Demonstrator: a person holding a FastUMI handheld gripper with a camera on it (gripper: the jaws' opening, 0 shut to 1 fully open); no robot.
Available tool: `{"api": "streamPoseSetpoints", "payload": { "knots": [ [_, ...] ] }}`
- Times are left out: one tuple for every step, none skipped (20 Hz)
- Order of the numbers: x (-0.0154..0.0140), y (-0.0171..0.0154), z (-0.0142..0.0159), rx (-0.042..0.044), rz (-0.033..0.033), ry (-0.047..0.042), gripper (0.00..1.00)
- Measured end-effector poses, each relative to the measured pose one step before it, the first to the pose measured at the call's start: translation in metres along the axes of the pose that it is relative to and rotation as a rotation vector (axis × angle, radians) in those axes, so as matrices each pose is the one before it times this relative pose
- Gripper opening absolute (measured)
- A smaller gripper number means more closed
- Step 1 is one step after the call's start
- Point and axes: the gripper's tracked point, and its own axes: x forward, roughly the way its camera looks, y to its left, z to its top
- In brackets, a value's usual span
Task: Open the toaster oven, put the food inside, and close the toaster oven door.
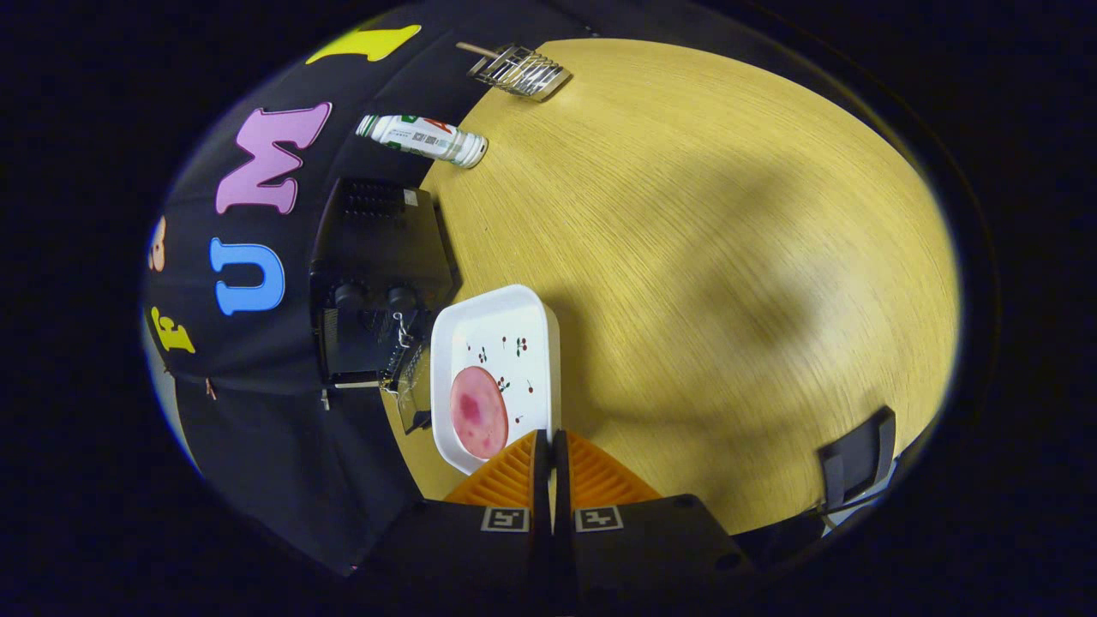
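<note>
A white rectangular plate (506,326) with small cherry prints carries a round pink slice of meat (478,412). My gripper (549,439) is shut on the plate's rim at its near corner, and the rim sits between the two fingertips. The black toaster oven (381,248) stands just beyond the plate against the booth wall, with two knobs on its front. Its glass door (410,377) hangs open toward the plate, so the plate's far edge lies right by the oven's opening. I cannot see into the cavity.
On the wooden table (703,257), a white and green bottle (422,139) lies on its side past the oven. A metal wire rack (521,70) with a wooden handle sits further off. A black object (857,458) stands at the table edge beside my fingers.
</note>
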Motion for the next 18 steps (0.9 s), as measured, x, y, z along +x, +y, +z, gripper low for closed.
{"api": "streamPoseSetpoints", "payload": {
  "knots": [
    [-0.00789,0.00291,-0.00419,0.00593,0.00348,-0.01959,0.05],
    [-0.00941,0.00323,-0.00497,0.00676,0.00343,-0.02145,0.05],
    [-0.00730,0.00315,-0.00623,0.00579,0.00607,-0.01927,0.05],
    [-0.00773,0.00425,-0.00745,0.00692,0.00448,-0.02152,0.05],
    [-0.00485,0.00427,-0.00680,0.01001,0.00095,-0.02108,0.05],
    [-0.00335,0.00507,-0.00593,0.01196,0.00254,-0.01979,0.05],
    [-0.00285,0.00476,-0.00760,0.01233,0.00159,-0.01557,0.05],
    [-0.00380,0.00499,-0.00881,0.00889,0.00468,-0.01044,0.05],
    [-0.00169,0.00575,-0.00894,-0.00039,0.00206,-0.00725,0.05],
    [-0.00146,0.00526,-0.00841,-0.01636,-0.00436,-0.01012,0.05],
    [0.00083,0.00525,-0.00857,-0.02183,-0.00515,-0.00355,0.05],
    [0.00417,0.00686,-0.00808,-0.01955,0.00003,0.00011,0.05],
    [0.00456,0.00960,-0.00710,-0.01183,0.00851,0.00668,0.05],
    [0.00581,0.01052,-0.00638,-0.00463,0.00859,0.00485,0.05],
    [0.00593,0.01153,-0.00363,-0.00164,0.01011,0.00431,0.05],
    [0.00696,0.01158,-0.00411,-0.00951,0.01092,0.00607,0.05],
    [0.00803,0.01176,-0.00256,-0.01579,0.00645,0.00263,0.05],
    [0.00893,0.01289,-0.00130,-0.01828,0.00654,-0.00009,0.05]
  ]
}}
